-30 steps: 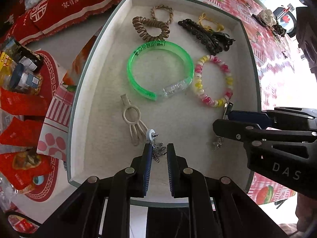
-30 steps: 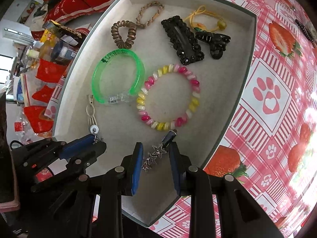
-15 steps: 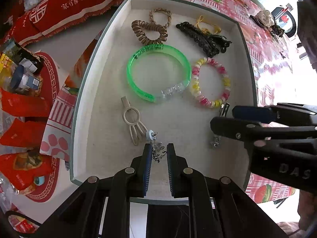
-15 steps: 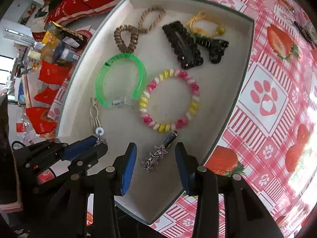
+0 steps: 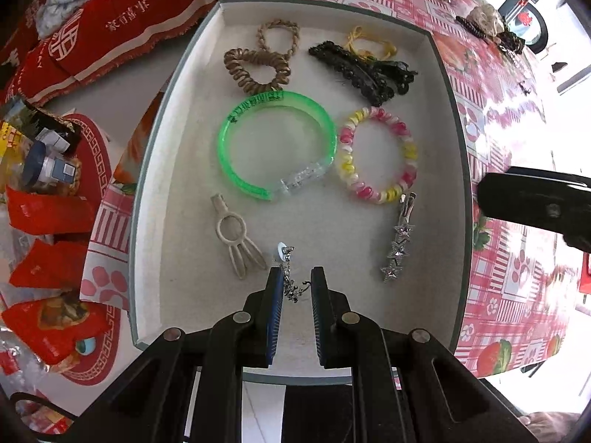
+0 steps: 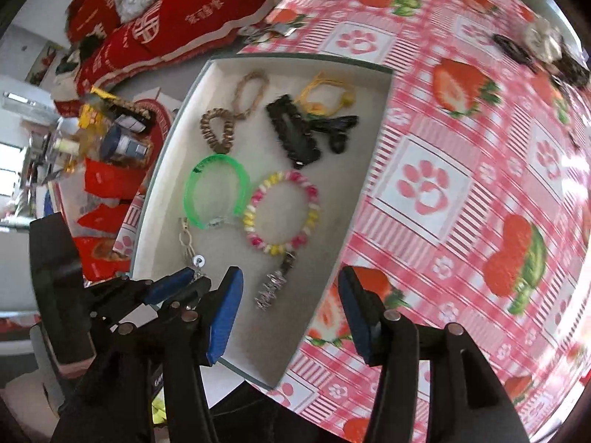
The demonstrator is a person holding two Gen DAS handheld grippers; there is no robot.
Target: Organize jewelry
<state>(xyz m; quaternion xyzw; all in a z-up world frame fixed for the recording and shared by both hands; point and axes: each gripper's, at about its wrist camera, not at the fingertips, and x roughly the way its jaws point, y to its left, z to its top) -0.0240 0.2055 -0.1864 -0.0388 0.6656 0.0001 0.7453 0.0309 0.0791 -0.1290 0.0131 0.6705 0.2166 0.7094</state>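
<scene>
A white-lined tray [image 5: 177,199] holds jewelry: a green bangle [image 5: 275,147], a pink-yellow bead bracelet [image 5: 378,155], a cream hair clip [image 5: 236,238], a silver star hair clip [image 5: 399,238], brown coil ties [image 5: 256,68] and black clips [image 5: 364,68]. My left gripper [image 5: 297,286] is narrowly parted around a silver dangling earring [image 5: 290,273] with a white disc, low over the tray's near side. My right gripper [image 6: 290,310] is wide open and empty, lifted above the tray's near right edge; the star clip [image 6: 275,282] lies below it in the tray [image 6: 373,136].
The tray sits on a pink strawberry and paw-print tablecloth [image 6: 461,184]. More hair accessories [image 5: 491,29] lie at the table's far right. Red packets, a bottle [image 5: 48,168] and red cloth [image 5: 122,18] crowd the left side beyond the tray.
My right gripper opened wide, let go of the star clip in the tray, and pulled up and away to the right. My left gripper rose slightly with the earring between its fingers.
</scene>
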